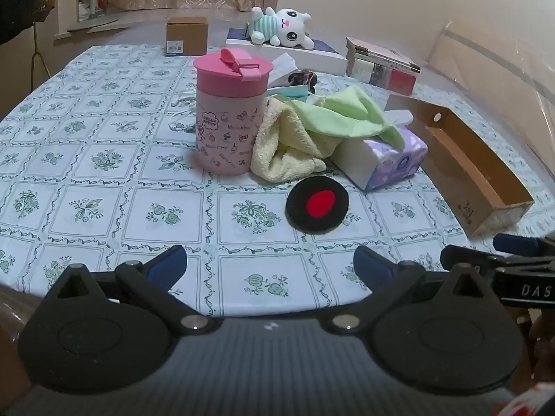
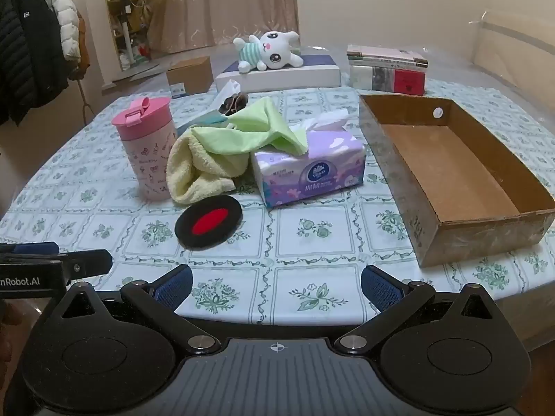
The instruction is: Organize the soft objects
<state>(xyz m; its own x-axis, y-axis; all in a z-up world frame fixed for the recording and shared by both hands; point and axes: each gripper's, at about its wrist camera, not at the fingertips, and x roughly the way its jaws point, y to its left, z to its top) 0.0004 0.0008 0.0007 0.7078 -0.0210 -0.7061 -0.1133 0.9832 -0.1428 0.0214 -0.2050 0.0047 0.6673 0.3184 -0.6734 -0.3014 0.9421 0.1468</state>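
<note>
A round black felt pad with a red centre (image 1: 317,204) (image 2: 208,222) lies flat on the tablecloth. Behind it a yellow towel (image 1: 282,145) (image 2: 197,170) and a green cloth (image 1: 343,114) (image 2: 249,131) are heaped over a purple tissue pack (image 1: 392,159) (image 2: 312,170). A white plush bunny (image 1: 282,27) (image 2: 267,50) lies on a white box at the back. An open, empty cardboard box (image 1: 482,187) (image 2: 451,170) stands at the right. My left gripper (image 1: 270,267) and right gripper (image 2: 275,286) are both open and empty, held near the table's front edge.
A pink lidded cup (image 1: 227,111) (image 2: 147,145) stands left of the towel. A stack of books (image 1: 381,64) (image 2: 386,69) and a small brown carton (image 1: 187,36) (image 2: 190,76) sit at the back. A dark hair scrunchie (image 2: 234,102) lies behind the cloths.
</note>
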